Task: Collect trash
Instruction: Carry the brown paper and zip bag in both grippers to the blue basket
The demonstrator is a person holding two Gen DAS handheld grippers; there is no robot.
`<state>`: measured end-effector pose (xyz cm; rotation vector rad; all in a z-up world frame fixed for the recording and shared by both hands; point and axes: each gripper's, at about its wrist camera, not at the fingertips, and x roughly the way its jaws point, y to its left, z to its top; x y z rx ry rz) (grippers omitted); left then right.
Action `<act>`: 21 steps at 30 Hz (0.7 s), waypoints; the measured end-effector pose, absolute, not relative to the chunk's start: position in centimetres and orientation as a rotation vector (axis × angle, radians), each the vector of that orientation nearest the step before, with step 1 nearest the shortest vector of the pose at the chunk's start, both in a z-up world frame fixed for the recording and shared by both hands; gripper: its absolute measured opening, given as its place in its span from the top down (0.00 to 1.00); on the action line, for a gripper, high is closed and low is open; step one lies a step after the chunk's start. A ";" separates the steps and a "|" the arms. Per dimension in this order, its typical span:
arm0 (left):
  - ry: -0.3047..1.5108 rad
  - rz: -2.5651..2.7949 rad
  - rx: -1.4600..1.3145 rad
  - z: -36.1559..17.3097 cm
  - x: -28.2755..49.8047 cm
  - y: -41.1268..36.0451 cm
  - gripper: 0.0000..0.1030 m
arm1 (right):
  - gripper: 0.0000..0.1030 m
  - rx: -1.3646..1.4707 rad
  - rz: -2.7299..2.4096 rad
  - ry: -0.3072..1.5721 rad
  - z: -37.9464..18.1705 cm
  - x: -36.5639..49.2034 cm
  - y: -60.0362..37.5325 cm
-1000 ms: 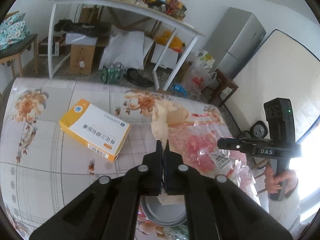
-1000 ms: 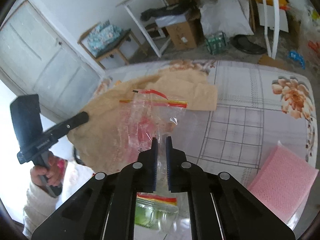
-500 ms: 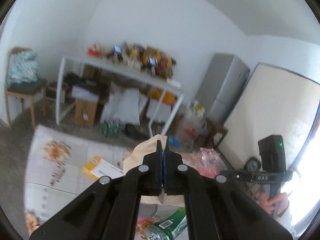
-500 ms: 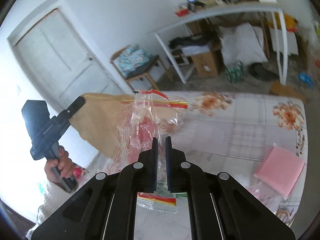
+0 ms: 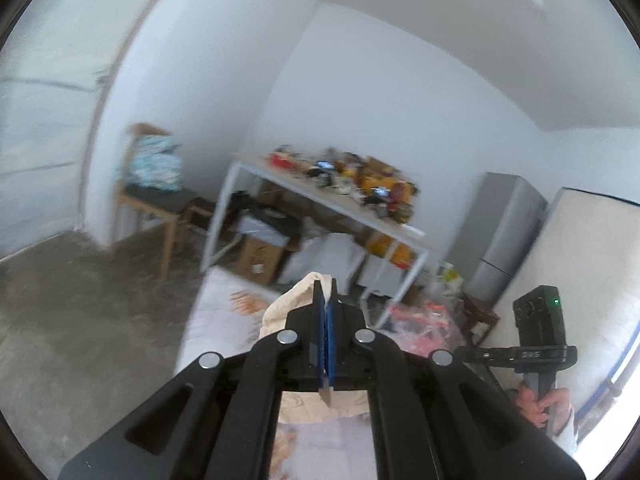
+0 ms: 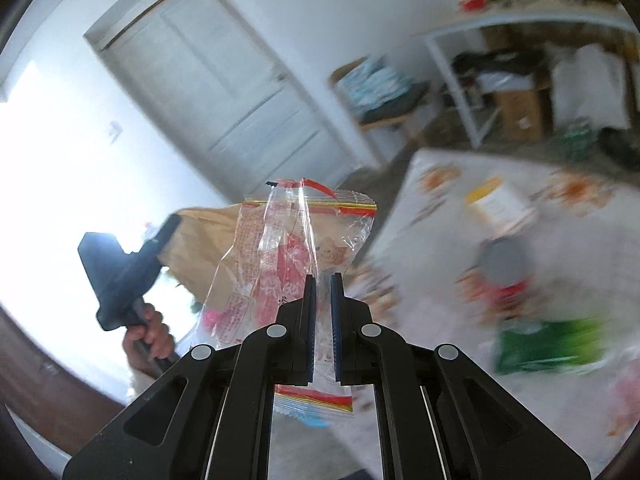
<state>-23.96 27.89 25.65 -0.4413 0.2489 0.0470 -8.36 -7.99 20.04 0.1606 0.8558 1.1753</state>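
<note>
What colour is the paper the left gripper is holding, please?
Light brown paper; clearest in the right wrist view.

Left tool [image 5: 327, 340]: matte black linkage arms, four round silver pivot pins, blue ribbed pads on the fingers [image 5: 319, 336]. Right tool [image 6: 322, 328]: same black build, four silver pins, blue-edged pads. Seen from the left camera, its black boxy housing carries a green LED and white lettering on the crossbar. A whitish sleeve [image 5: 567, 432] shows below the right hand [image 5: 540, 404].
</note>
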 end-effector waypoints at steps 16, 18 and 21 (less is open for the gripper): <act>0.518 0.422 -0.594 6.1 -38.1 34.0 1.00 | 0.95 0.019 1.368 1.019 12.2 -16.0 1.9; 0.573 0.450 -0.610 2.6 -38.6 33.9 1.00 | 0.95 0.010 1.378 1.040 11.3 -16.6 2.2; 0.633 0.469 -0.620 -1.5 -38.5 33.9 1.00 | 0.95 -0.035 1.364 1.043 10.2 -17.3 3.0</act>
